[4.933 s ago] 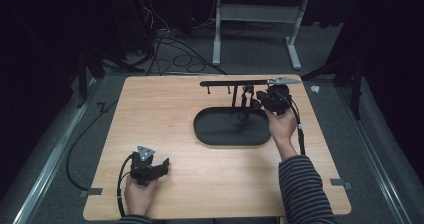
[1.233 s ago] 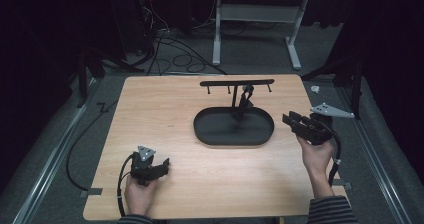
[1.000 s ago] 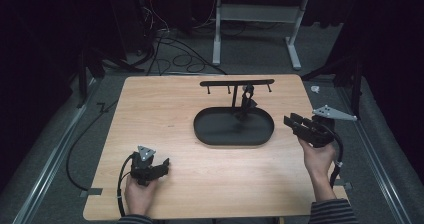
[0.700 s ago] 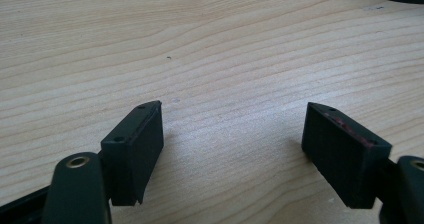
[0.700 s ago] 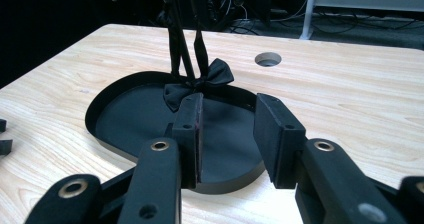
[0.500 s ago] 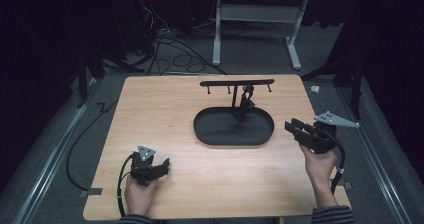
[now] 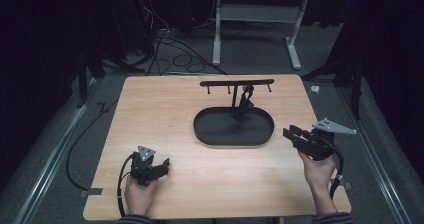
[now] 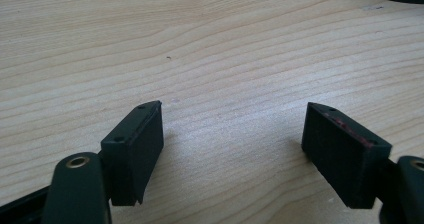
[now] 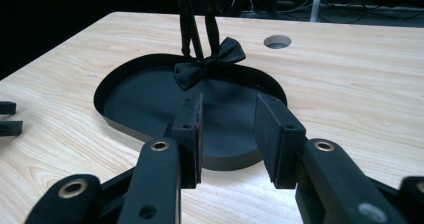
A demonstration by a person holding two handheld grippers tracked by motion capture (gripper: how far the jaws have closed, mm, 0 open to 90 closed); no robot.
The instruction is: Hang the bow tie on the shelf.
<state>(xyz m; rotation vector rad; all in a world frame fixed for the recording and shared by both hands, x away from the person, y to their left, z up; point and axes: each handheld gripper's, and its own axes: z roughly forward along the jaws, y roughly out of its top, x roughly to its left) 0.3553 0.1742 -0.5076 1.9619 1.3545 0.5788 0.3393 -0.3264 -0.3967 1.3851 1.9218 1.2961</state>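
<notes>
Seemingly the hanging step is done: from the high view, the black bow tie (image 7: 245, 100) hangs by its strap from the T-shaped stand (image 7: 236, 83), just above the stand's oval black base tray (image 7: 233, 127), while the right gripper (image 7: 291, 135) sits apart from it at the tray's right end, holding nothing, and the left gripper (image 7: 163, 165) rests near the table's (image 7: 150, 104) front-left corner. Next, the left gripper view shows its jaws spread wide over bare wood, with nothing between them (a sliver of the tray's rim peeks in at the top right). Lastly, the right gripper view has its jaws parted and empty, aimed at the tray (image 9: 150, 104), with the bow tie (image 9: 207, 61) dangling beyond them. I judge the next move calls for little more than setting the right gripper down clear of the stand, without brushing it.
</notes>
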